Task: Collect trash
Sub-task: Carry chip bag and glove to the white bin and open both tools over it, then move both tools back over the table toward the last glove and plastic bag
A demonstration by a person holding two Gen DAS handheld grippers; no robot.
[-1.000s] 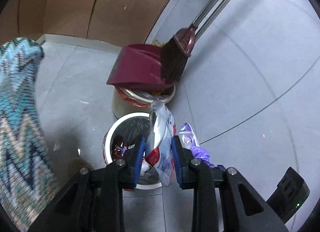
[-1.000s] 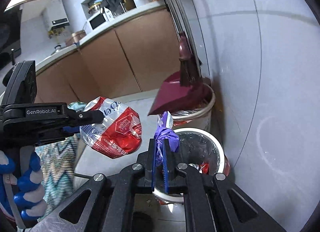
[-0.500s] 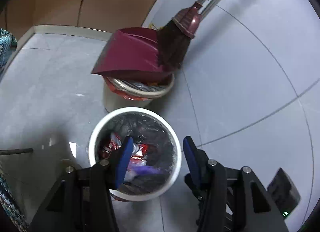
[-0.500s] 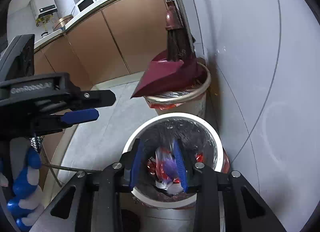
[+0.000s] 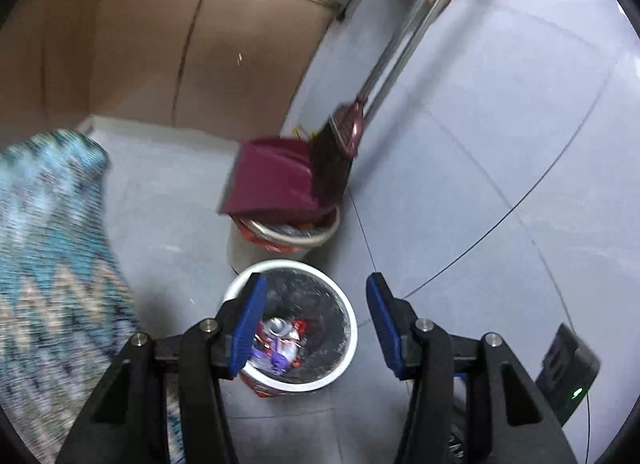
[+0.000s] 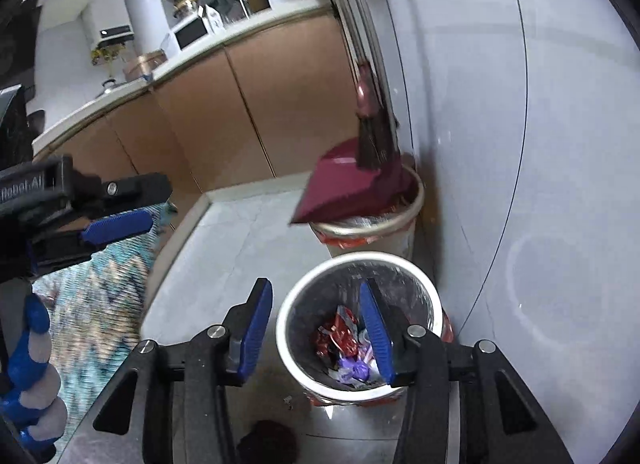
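A white bin (image 5: pixel 349 348) with a black liner stands on the grey floor by the wall. A red and white wrapper (image 5: pixel 280 330) and a purple bag (image 5: pixel 276 360) lie inside it. My left gripper (image 5: pixel 316 324) hangs open above the bin, nothing between its blue pads. In the right wrist view the bin (image 6: pixel 360 257) sits just under my right gripper (image 6: pixel 316 330), whose jaws are opening and hold nothing. The red wrapper (image 6: pixel 336 338) and purple bag (image 6: pixel 354 369) show down in the bin. The left gripper (image 6: pixel 158 204) is out to the left, open.
Behind the white bin is a second bin (image 5: pixel 288 238) with a maroon dustpan (image 5: pixel 272 180) and a broom (image 5: pixel 340 136) resting on it. A patterned rug (image 5: pixel 52 256) lies left. Brown cabinets (image 5: pixel 160 64) run behind; a tiled wall (image 6: pixel 520 144) is right. A gloved hand (image 6: pixel 28 364) holds the left gripper.
Both grippers have let go: the wrapper left the left gripper and the purple bag left the right one, and both now lie in the white bin. Both jaws widened and both grippers rose.
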